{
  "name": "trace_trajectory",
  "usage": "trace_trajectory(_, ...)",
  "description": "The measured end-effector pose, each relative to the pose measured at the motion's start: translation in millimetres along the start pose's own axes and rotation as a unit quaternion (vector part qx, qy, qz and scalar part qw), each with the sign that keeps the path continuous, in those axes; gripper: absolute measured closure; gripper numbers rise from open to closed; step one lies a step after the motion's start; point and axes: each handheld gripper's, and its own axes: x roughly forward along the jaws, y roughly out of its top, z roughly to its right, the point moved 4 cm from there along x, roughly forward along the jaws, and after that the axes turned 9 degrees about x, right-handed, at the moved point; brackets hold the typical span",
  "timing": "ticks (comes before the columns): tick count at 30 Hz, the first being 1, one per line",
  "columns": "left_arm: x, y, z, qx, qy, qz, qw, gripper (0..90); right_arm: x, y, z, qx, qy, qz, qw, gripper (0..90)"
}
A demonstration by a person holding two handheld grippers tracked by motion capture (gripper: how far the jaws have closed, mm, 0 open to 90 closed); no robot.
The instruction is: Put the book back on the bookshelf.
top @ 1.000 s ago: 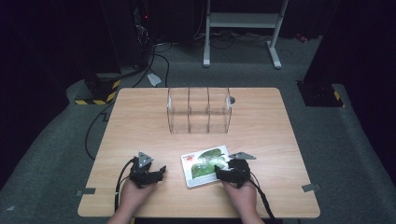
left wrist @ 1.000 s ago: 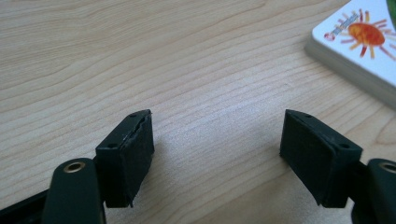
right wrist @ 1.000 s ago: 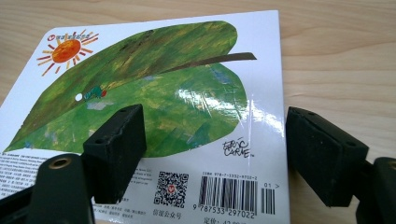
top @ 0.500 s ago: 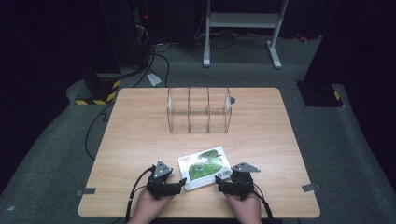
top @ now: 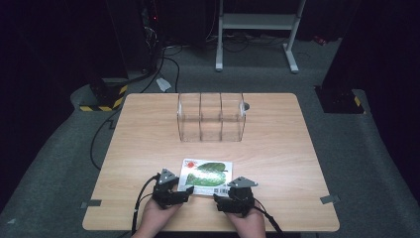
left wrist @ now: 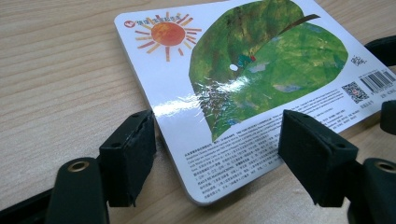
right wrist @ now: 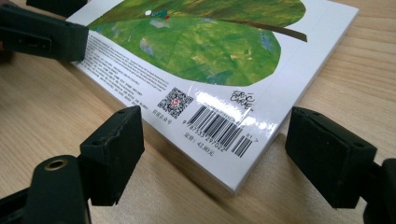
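Book [top: 207, 173]: flat on the bench [top: 148, 144], back cover up, green leaf and barcode showing, near the front edge and well short of the rack.

Rack [top: 211, 117]: clear, three slots, standing upright toward the far side of the bench, nothing visible in it.

Left gripper [top: 179, 190]: down at the book's near left corner, jaws spread wide (that corner sits between them in the left gripper view, pads [left wrist: 128, 156] clear of the cover on both sides).

Right gripper [top: 227, 194]: at the near right corner, by the barcode, jaws spread too, nothing pinched (pads [right wrist: 114, 151] flanking the corner in the right gripper view, not pressing).

Hands: coming in from the bottom edge, one behind each gripper, close together.

Step in hand: lining up on the book from both near corners, ahead of a grasp; no lift begun, book fully on the wood.

Next move calls for: getting a pad under or against an edge, since the book lies flush and the glossy cover looks slippery; probably closing across the thickness at a corner, or nudging the book past the bench edge for purchase.

After that (a guess): tipping the book upright and carrying it forward to a slot in the rack.

Watch for: the book skating away instead of lifting.
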Motion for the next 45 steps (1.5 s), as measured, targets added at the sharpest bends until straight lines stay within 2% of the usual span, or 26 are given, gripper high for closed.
trace_trajectory(4,1.4,1.1,1.7,0.000,0.005,-0.001,1.0000,26.7,2.2,2.1,0.9,-0.006,-0.006,0.001,1.0000,18.8)
trace_trajectory(7,-0.4,1.5,3.0,0.006,0.009,-0.001,0.9999,27.8,2.6,2.7,1.2,-0.002,-0.004,0.000,1.0000,18.8)
trace_trajectory(11,-4.9,3.7,6.8,0.005,0.018,0.014,0.9997,32.2,1.2,1.1,2.4,-0.007,-0.004,0.004,1.0000,18.9)
trace_trajectory(12,-5.8,4.1,6.9,0.011,0.022,0.015,0.9996,32.5,1.0,0.6,1.8,-0.006,-0.004,0.004,1.0000,18.9)
trace_trajectory(18,-11.4,7.9,7.6,-0.003,0.026,0.038,0.9989,36.5,-0.3,-0.3,2.4,0.005,0.003,0.006,1.0000,17.8)
trace_trajectory(21,-14.8,10.1,8.8,-0.002,0.029,0.050,0.9983,37.1,0.1,-0.2,2.4,0.005,0.006,0.007,0.9999,16.0)
trace_trajectory(25,-20.5,13.3,9.8,0.012,0.033,0.062,0.9975,38.6,0.9,-0.5,1.2,0.004,0.003,0.005,1.0000,14.3)
trace_trajectory(29,-25.8,15.9,11.6,0.012,0.028,0.075,0.9967,39.9,2.3,0.2,0.9,-0.005,-0.002,0.007,1.0000,12.9)
trace_trajectory(33,-28.9,18.0,13.1,0.019,0.029,0.081,0.9962,40.0,2.9,0.2,0.0,-0.002,-0.004,0.008,1.0000,11.2)
trace_trajectory(34,-29.4,18.5,14.1,0.014,0.027,0.084,0.9960,40.1,2.7,-0.1,0.0,-0.004,-0.002,0.006,1.0000,10.8)
trace_trajectory(41,-34.5,21.9,16.6,0.020,0.027,0.097,0.9947,40.6,2.8,-1.1,-1.5,-0.004,-0.010,0.003,0.9999,11.3)
trace_trajectory(45,-36.0,22.7,18.1,0.015,0.022,0.099,0.9948,40.7,2.7,-0.9,-0.5,-0.004,-0.015,0.005,0.9999,13.5)
